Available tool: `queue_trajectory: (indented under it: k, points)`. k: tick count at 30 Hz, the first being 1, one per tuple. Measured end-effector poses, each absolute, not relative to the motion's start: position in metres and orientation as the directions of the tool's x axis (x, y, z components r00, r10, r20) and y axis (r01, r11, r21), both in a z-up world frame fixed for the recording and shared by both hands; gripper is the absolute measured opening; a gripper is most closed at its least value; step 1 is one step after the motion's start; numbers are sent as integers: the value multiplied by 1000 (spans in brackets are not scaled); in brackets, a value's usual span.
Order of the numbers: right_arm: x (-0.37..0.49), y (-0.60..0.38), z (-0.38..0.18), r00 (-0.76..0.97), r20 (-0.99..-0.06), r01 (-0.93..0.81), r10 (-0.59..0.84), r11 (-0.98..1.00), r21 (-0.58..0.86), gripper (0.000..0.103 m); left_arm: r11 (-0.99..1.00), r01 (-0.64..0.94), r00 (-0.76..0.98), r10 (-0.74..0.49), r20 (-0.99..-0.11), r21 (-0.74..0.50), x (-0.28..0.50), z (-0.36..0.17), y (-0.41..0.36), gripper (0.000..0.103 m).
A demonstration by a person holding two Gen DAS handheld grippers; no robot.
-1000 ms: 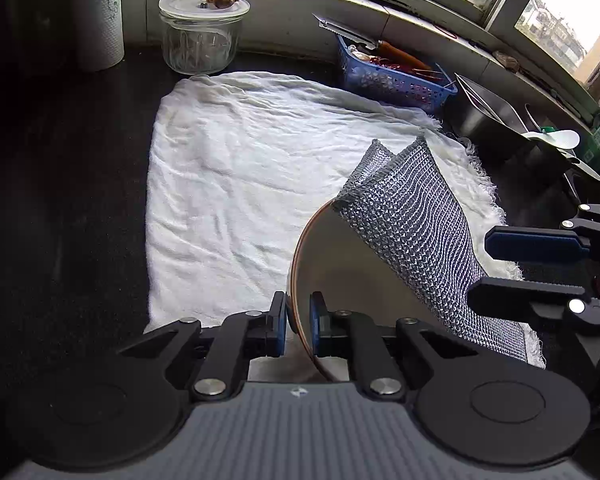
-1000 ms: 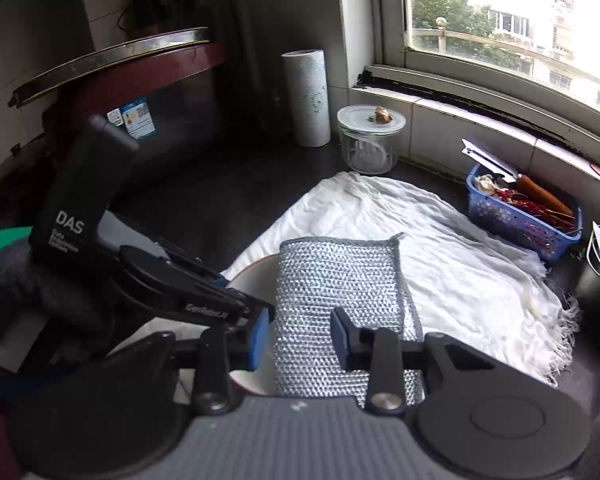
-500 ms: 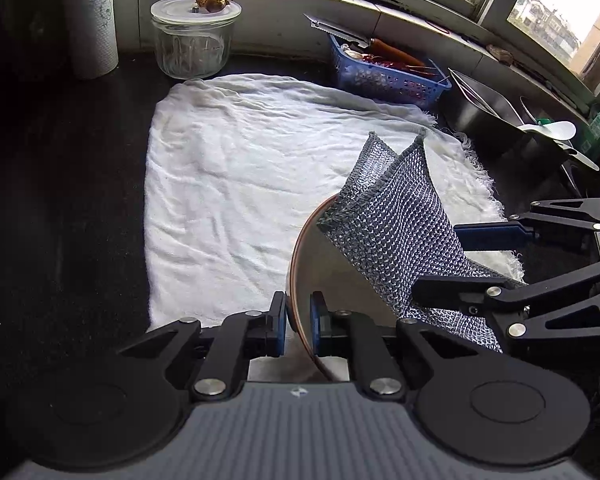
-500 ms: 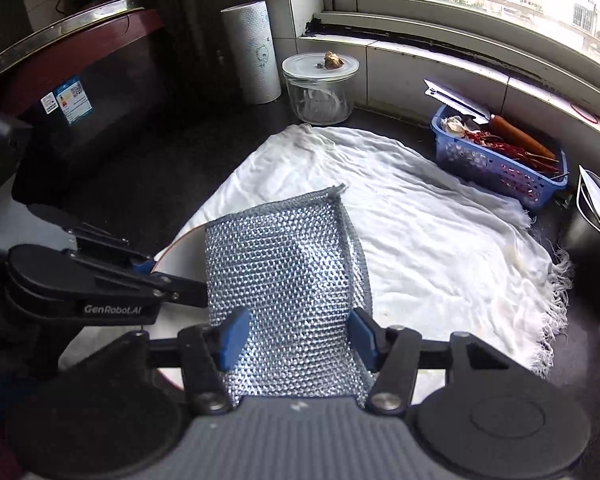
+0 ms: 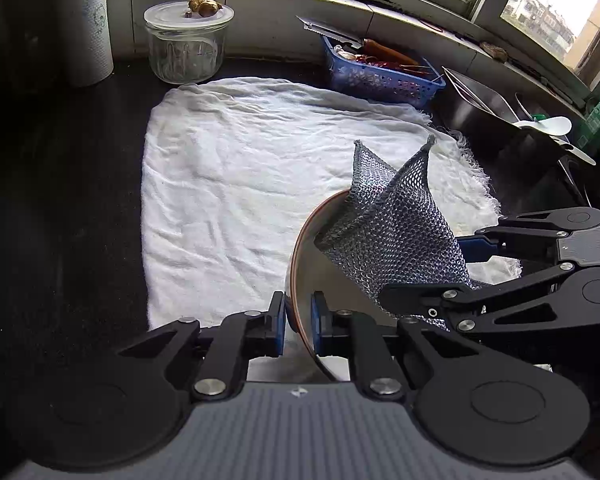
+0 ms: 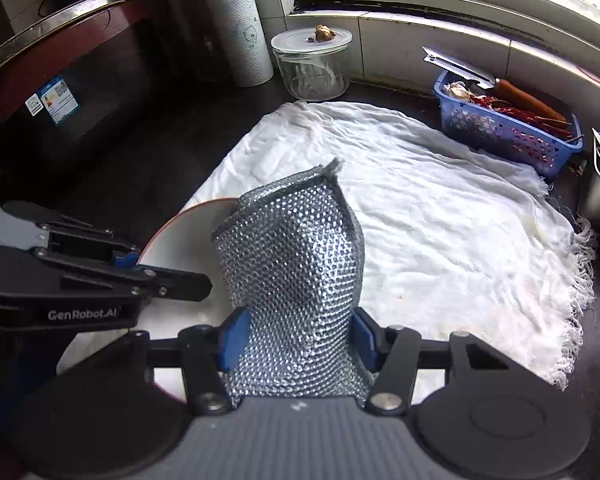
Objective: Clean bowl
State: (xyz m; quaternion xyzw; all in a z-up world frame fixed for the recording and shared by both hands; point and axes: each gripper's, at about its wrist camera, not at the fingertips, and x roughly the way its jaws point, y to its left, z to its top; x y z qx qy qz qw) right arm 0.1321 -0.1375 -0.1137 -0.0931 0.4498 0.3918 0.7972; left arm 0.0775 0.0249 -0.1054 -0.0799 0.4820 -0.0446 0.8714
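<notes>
My left gripper [image 5: 298,322] is shut on the rim of a white bowl [image 5: 319,280] with a brown edge, held tilted above the white cloth [image 5: 240,184]. My right gripper [image 6: 298,338] is shut on a silver mesh scrubbing cloth [image 6: 296,272]. The mesh cloth [image 5: 395,236] stands folded against the bowl's inner side, its corners pointing up. The bowl also shows in the right wrist view [image 6: 188,248], left of the mesh, with the left gripper [image 6: 128,258] on its rim. The right gripper [image 5: 431,276] comes in from the right in the left wrist view.
A white cloth [image 6: 439,216] covers the dark counter. A lidded glass jar [image 5: 188,44], a paper towel roll [image 5: 84,28] and a blue basket with a knife [image 5: 379,72] stand along the back. A metal container with utensils [image 5: 499,120] is at the right. A dark appliance [image 6: 60,92] stands at the left.
The right gripper has closed tighter on the mesh cloth, bunching it into a taller fold inside the bowl. Both grippers have pulled back slightly from the window.
</notes>
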Motion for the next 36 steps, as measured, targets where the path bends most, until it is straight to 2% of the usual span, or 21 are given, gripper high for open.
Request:
queue_trajectory:
  k: [1,2,3,4,8,10,14,21,24,26,28,32,36]
  points:
    - [133,-137,-115,280,-789,-706,546,674,216,50,984,4,533,-153,-832,-179,77,-105,24,12]
    - [134,-136,-116,273,-789,-704,551,673,226,40,984,7,535,-152,-831,-176,77,-105,24,12]
    - [134,-135,-116,270,-789,-704,552,672,230,34,985,10,536,-151,-831,-172,77,-104,23,12]
    - [133,-134,-116,271,-792,-705,547,673,224,33,985,13,538,-150,-830,-169,77,-104,22,12]
    - [132,-137,-113,295,-798,-703,526,685,192,15,987,26,544,-145,-827,-156,76,-102,20,11]
    - [131,-137,-110,305,-801,-716,515,679,163,14,990,42,550,-137,-824,-137,76,-101,17,11]
    - [126,-133,-104,332,-811,-759,481,647,73,14,975,205,595,-55,-802,85,72,-93,-11,11]
    - [114,-125,-98,384,-811,-818,441,569,-78,14,937,301,567,-27,-823,176,78,-91,-20,12]
    - [105,-116,-96,408,-809,-846,423,509,-161,15,932,315,553,-26,-833,180,80,-93,-17,12]
    - [102,-114,-95,418,-805,-853,420,488,-189,15,939,300,564,-35,-825,165,77,-93,-13,8]
    - [107,-117,-96,407,-810,-835,423,532,-141,15,955,262,576,-41,-816,137,72,-94,-9,7]
    - [121,-130,-106,317,-827,-745,465,661,86,15,996,84,603,-62,-795,-14,60,-99,5,6]
    - [128,-142,-117,287,-814,-594,505,761,262,14,963,-129,595,-114,-796,-235,54,-104,28,7]
